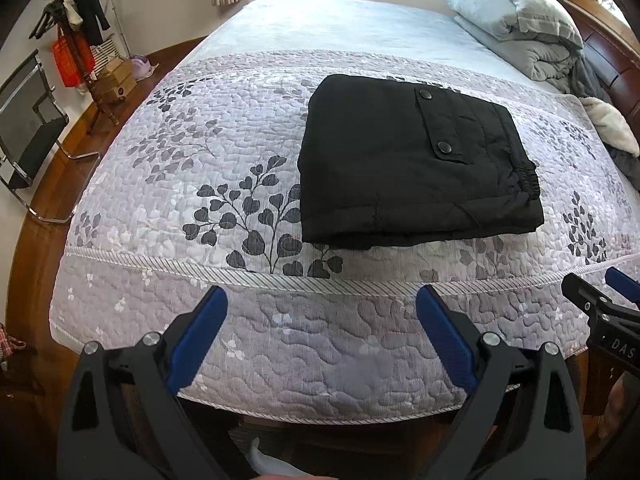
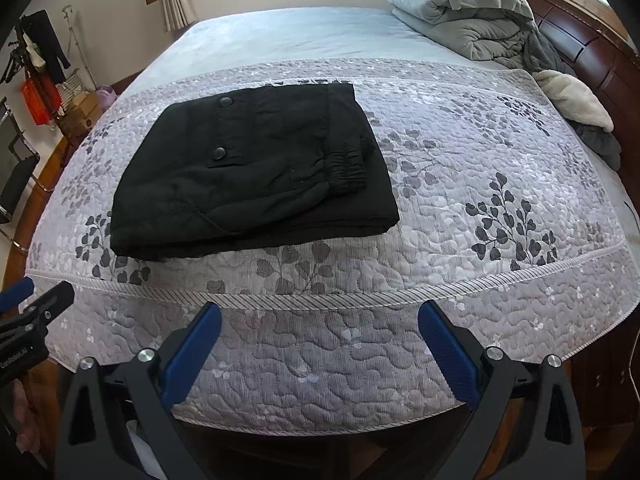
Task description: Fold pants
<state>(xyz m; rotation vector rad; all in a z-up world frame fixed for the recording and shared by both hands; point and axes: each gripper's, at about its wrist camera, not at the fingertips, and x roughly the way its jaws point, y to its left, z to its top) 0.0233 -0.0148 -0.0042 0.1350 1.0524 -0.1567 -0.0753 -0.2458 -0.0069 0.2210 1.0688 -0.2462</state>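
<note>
Both grippers hover side by side off the bed's foot edge, the left gripper [image 1: 322, 312] and right gripper [image 2: 320, 328] with jaws spread wide, holding nothing. Bare floral quilt [image 2: 460, 248] lies between them and the folded black pants [image 1: 404, 164] mid-bed; the rolled grey duvet [image 2: 452, 12] sits farthest back.

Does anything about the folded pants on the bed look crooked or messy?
Nothing serious. The black pants lie in a compact folded stack on the floral quilt, slightly askew to its striped border. The elastic waistband bunches on top. Both the left gripper and right gripper are open, clear of it.
</note>
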